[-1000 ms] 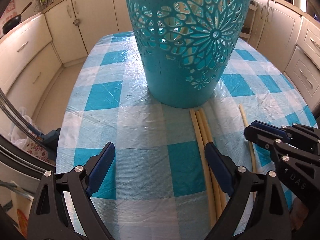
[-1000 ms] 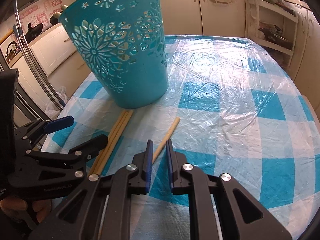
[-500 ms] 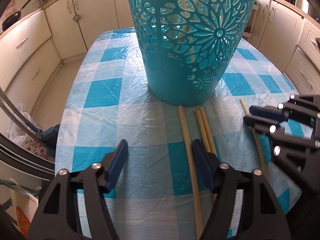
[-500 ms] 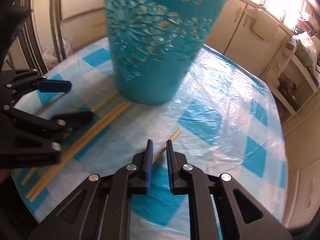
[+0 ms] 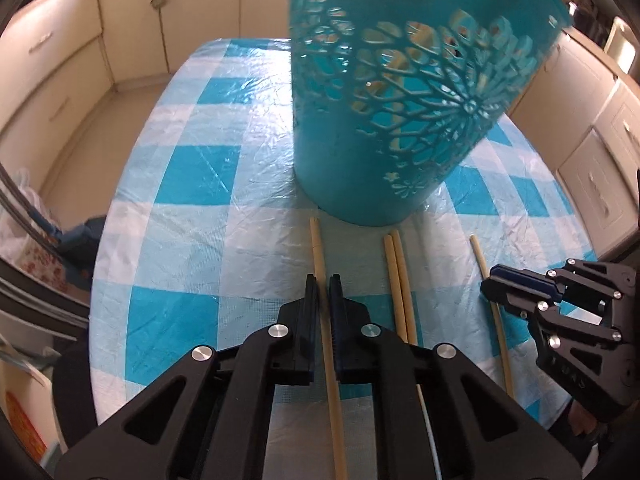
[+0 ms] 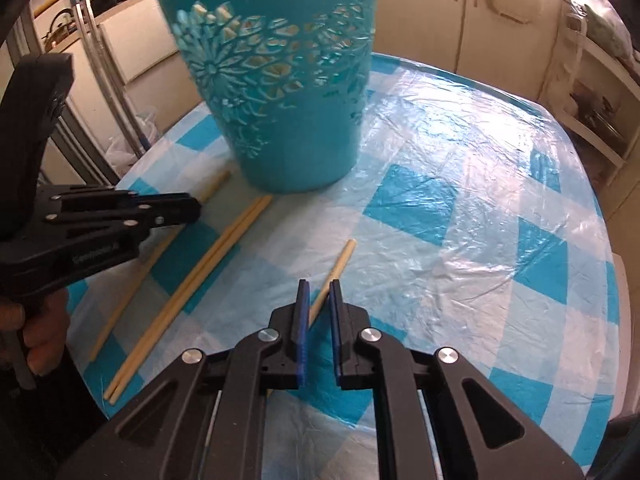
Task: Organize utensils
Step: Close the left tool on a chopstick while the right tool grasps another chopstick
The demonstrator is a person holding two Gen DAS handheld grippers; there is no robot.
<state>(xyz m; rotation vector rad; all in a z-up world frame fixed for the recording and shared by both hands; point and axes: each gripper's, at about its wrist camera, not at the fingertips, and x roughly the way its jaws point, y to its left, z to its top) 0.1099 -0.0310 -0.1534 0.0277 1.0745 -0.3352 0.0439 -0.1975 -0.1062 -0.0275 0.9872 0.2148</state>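
Note:
A teal cut-out basket (image 5: 404, 92) stands on the checked table; it also shows in the right wrist view (image 6: 280, 80). Several pale wooden chopsticks lie in front of it. My left gripper (image 5: 323, 280) is shut on one chopstick (image 5: 320, 256), which runs between its fingers. A pair of chopsticks (image 5: 396, 276) lies just right of it. My right gripper (image 6: 318, 286) is shut on another single chopstick (image 6: 340, 260), also seen in the left wrist view (image 5: 486, 280). The left gripper shows in the right wrist view (image 6: 188, 208), with its chopstick (image 6: 216, 186) and the pair (image 6: 224, 248).
The blue-and-white plastic tablecloth (image 6: 460, 220) covers the table. Cream kitchen cabinets (image 5: 60, 60) surround it. A plastic bag (image 5: 24, 232) sits on the floor at the left. Shelves (image 6: 600, 92) stand at the far right.
My left gripper has shifted right and closed from wide open onto one chopstick that was split from the bundle. The right gripper stays shut on its chopstick.

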